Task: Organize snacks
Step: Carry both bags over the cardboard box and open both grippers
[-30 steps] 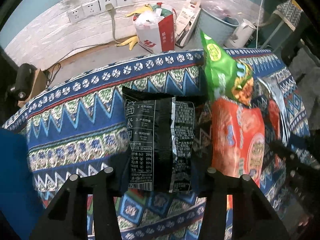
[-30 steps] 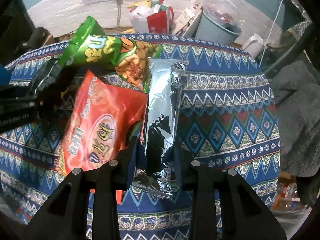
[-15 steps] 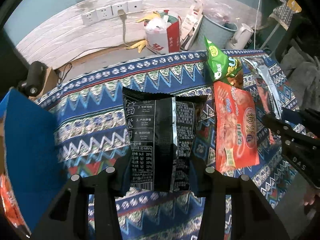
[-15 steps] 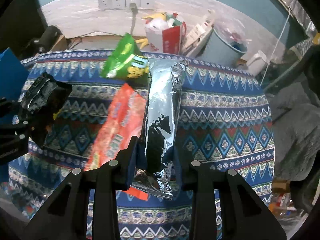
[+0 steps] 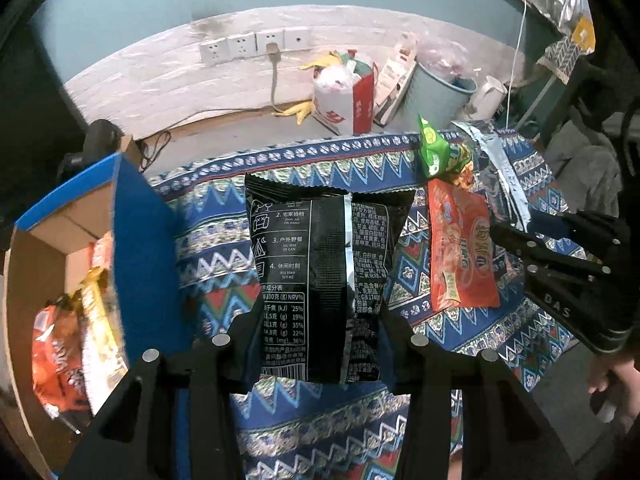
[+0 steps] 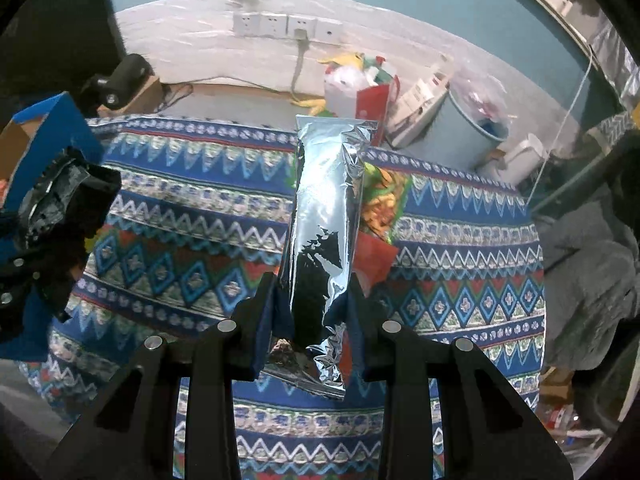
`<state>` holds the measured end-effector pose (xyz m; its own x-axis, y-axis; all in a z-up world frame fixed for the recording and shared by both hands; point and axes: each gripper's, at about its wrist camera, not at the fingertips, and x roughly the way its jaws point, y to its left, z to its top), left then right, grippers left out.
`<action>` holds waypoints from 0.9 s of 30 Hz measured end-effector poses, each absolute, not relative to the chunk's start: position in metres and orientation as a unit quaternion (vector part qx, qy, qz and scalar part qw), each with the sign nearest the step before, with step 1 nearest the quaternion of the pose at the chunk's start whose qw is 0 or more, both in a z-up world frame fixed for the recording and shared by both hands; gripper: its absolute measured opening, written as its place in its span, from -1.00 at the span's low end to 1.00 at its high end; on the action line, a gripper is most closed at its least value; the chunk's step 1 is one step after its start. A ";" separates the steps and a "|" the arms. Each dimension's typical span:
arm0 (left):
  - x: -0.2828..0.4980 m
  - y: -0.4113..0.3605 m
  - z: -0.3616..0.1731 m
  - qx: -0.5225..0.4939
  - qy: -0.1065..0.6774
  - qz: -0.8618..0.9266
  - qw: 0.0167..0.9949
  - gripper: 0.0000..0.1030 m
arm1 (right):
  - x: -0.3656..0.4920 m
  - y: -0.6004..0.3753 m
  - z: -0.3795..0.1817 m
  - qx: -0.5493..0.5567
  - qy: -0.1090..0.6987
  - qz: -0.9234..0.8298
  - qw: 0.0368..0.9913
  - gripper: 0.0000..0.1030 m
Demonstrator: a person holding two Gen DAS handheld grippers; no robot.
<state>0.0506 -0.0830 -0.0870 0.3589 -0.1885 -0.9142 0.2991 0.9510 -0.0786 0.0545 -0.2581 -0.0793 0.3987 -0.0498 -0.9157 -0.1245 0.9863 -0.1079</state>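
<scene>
Left gripper clamped on black snack bag, long axis running straight out from the jaws, nearer the blue box at its left; right gripper pinching silver packet, above patterned cloth, farther off.

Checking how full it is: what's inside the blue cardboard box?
The blue cardboard box holds an orange snack bag and a yellow-white packet. Its near wall hides whatever lies deeper.
</scene>
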 end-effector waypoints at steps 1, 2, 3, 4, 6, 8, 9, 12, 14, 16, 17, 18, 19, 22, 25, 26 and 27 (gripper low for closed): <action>0.049 -0.079 -0.084 0.049 0.544 -0.147 0.825 -0.10 | 0.054 -0.255 -0.077 -0.080 0.546 0.025 0.834 -0.40; 0.047 -0.075 -0.081 0.047 0.542 -0.146 0.826 -0.10 | 0.055 -0.252 -0.075 -0.081 0.545 0.028 0.834 -0.40; 0.044 -0.070 -0.078 0.046 0.539 -0.145 0.828 -0.10 | 0.054 -0.247 -0.072 -0.083 0.543 0.031 0.835 -0.40; 0.043 -0.067 -0.075 0.045 0.537 -0.144 0.830 -0.10 | 0.054 -0.243 -0.069 -0.083 0.541 0.034 0.836 -0.40; 0.040 -0.059 -0.070 0.045 0.532 -0.141 0.834 -0.10 | 0.054 -0.234 -0.064 -0.084 0.537 0.040 0.838 -0.40; 0.037 -0.049 -0.065 0.043 0.526 -0.137 0.838 -0.10 | 0.054 -0.225 -0.059 -0.084 0.534 0.047 0.840 -0.40; 0.036 -0.045 -0.063 0.042 0.524 -0.136 0.840 -0.10 | 0.054 -0.220 -0.057 -0.083 0.533 0.051 0.841 -0.40; 0.035 -0.031 -0.057 0.036 0.519 -0.131 0.844 -0.10 | 0.056 -0.207 -0.049 -0.081 0.529 0.062 0.842 -0.40; 0.034 -0.021 -0.052 0.031 0.515 -0.127 0.847 -0.10 | 0.057 -0.196 -0.044 -0.081 0.525 0.070 0.845 -0.40; 0.034 -0.013 -0.049 0.027 0.512 -0.124 0.850 -0.10 | 0.059 -0.183 -0.038 -0.080 0.520 0.080 0.846 -0.40; 0.034 -0.006 -0.047 0.023 0.510 -0.120 0.851 -0.10 | 0.060 -0.179 -0.037 -0.079 0.520 0.083 0.847 -0.40; 0.034 -0.001 -0.046 0.020 0.509 -0.118 0.852 -0.10 | 0.061 -0.173 -0.034 -0.077 0.518 0.088 0.847 -0.40; 0.034 0.004 -0.045 0.017 0.509 -0.115 0.853 -0.10 | 0.062 -0.165 -0.031 -0.075 0.517 0.095 0.848 -0.40; 0.036 0.020 -0.042 0.008 0.506 -0.103 0.856 -0.10 | 0.064 -0.147 -0.025 -0.074 0.514 0.110 0.848 -0.40; 0.036 0.038 -0.040 0.001 0.505 -0.093 0.858 -0.10 | 0.066 -0.129 -0.021 -0.077 0.511 0.120 0.848 -0.40; 0.036 0.043 -0.040 -0.002 0.505 -0.090 0.859 -0.10 | 0.067 -0.124 -0.020 -0.078 0.510 0.123 0.847 -0.40; 0.036 0.049 -0.040 -0.005 0.505 -0.087 0.858 -0.10 | 0.068 -0.116 -0.019 -0.078 0.509 0.128 0.847 -0.40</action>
<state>0.0357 0.0485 -0.0399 0.4740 -0.1537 -0.8670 0.1435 0.9850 -0.0962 0.0677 -0.1164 -0.0190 0.4482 0.1377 -0.8833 -0.2966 0.9550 -0.0015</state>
